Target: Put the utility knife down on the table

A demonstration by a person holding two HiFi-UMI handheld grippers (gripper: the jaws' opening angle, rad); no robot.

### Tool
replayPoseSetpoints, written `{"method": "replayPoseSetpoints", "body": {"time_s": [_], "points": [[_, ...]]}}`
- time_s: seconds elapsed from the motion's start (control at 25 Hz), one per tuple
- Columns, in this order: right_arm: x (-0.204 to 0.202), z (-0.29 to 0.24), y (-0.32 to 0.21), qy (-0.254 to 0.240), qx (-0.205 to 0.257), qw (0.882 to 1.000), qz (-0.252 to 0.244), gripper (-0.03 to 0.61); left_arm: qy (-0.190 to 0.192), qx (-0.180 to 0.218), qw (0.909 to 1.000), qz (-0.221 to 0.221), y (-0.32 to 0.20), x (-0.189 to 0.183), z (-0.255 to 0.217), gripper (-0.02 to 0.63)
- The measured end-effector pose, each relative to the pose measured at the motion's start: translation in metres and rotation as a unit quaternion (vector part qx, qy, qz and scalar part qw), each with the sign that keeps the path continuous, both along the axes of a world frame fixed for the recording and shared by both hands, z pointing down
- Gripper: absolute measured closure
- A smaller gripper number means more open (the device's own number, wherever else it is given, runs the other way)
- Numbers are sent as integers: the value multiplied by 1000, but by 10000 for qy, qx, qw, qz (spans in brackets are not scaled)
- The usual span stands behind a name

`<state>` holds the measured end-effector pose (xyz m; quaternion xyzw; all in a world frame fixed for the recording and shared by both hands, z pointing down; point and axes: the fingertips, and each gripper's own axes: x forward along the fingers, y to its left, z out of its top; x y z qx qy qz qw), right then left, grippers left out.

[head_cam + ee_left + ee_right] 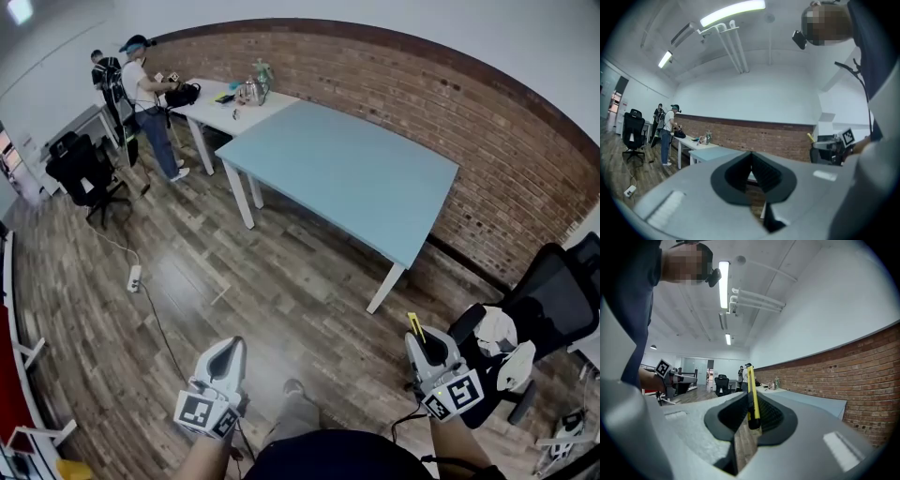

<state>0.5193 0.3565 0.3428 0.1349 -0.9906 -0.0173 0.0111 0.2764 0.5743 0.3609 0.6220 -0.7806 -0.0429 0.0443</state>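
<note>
The utility knife (751, 394), yellow and black, stands upright between the jaws of my right gripper (750, 416), which is shut on it. In the head view its yellow tip (414, 325) pokes up from the right gripper (424, 345) at the lower right, over the wooden floor. The light blue table (347, 173) stands ahead, apart from both grippers, and shows in both gripper views (811, 401) (712, 151). My left gripper (228, 349) is at the lower left, jaws shut with nothing between them (751, 159).
A white table (234, 111) with small items joins the blue one at the far end, and two people (141, 89) stand beside it. Black office chairs stand at the right (553, 300) and far left (80, 169). A power strip (134, 277) lies on the floor. A brick wall (487, 159) runs behind the table.
</note>
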Motion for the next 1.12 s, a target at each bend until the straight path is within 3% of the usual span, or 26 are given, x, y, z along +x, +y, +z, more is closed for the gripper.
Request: {"method": "replayPoseSetpoints", "body": {"time_s": [0.16, 0.52, 1.12], "points": [[-44, -10, -13, -23, 24, 10000, 45, 522, 67, -30, 9999, 95, -16, -43, -3, 624], [-132, -13, -38, -223, 58, 9995, 201, 522, -167, 14, 9993, 339, -49, -128, -16, 624], [-208, 24, -96, -88, -280, 9995, 145, 522, 0, -291, 9995, 81, -95, -208, 2, 624]]}}
